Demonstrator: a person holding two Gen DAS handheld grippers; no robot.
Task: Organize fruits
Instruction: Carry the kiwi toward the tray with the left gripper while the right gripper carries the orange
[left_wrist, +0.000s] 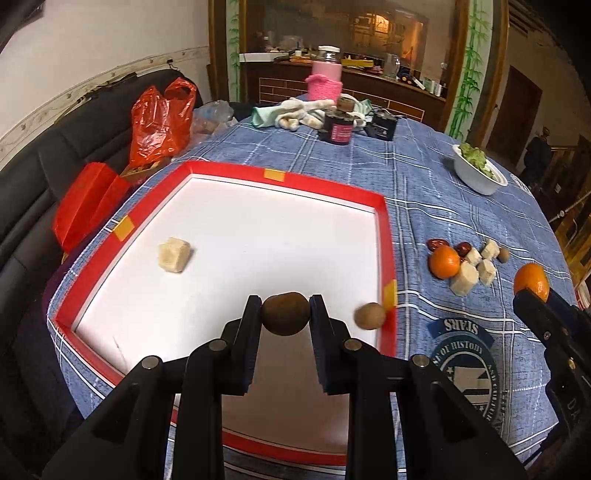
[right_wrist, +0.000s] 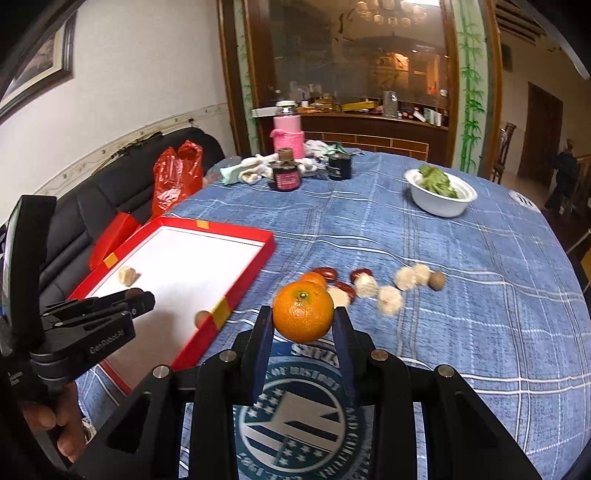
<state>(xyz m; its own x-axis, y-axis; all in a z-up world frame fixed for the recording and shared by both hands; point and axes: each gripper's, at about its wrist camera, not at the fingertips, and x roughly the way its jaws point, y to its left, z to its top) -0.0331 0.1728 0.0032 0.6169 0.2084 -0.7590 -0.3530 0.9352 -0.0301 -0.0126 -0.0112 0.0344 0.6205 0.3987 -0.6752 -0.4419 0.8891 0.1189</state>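
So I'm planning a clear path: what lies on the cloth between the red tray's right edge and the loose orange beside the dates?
Nothing: in the left wrist view, only bare blue cloth separates the red tray from the orange.

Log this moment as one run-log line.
left gripper: shut on brown fruit, over red tray | right gripper: shut on orange, over tablecloth

Dim indoor light, fisheye bending at edges, dark corner vignetting, slight motion blur
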